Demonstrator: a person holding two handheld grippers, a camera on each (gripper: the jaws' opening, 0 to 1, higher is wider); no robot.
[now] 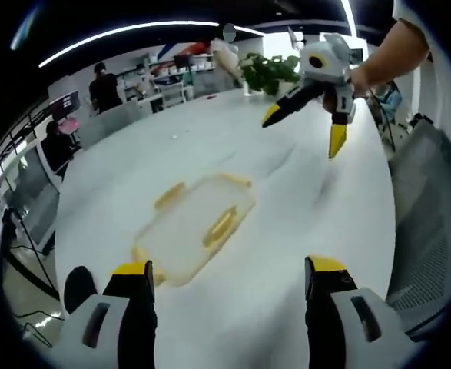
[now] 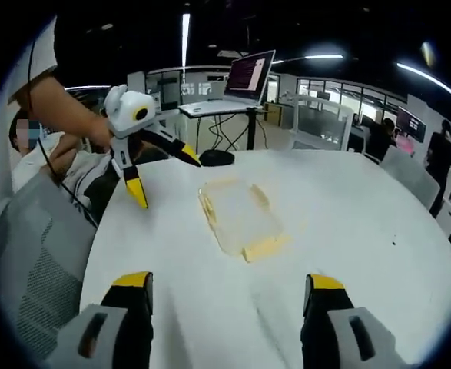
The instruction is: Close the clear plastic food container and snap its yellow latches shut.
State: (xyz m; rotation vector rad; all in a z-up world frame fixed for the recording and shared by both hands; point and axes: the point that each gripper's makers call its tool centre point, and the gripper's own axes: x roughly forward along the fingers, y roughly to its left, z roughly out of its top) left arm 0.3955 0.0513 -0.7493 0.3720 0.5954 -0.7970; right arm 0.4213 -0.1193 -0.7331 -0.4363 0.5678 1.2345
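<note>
Both grippers, left (image 1: 229, 277) and right (image 2: 229, 290), jaws apart above container (image 1: 193, 227) on white table (image 1: 286, 200).

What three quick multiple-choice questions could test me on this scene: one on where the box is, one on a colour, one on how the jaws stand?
1. Where does the clear plastic container lie?
A. On the white table
B. On a chair
C. Between one gripper's jaws

2. What colour are the container's latches?
A. Blue
B. Yellow
C. Red

3. How do the jaws of the left gripper and the right gripper stand?
A. Both pairs shut on the container
B. One pair shut on a latch
C. Both pairs spread apart, holding nothing

Answers:
1. A, since the container rests flat on the tabletop in both views, apart from both grippers.
2. B, since yellow tabs show along its edges.
3. C, since in each view the gripper's own jaws rise wide apart with bare table between them, and the other gripper held above the table is spread too.
</note>
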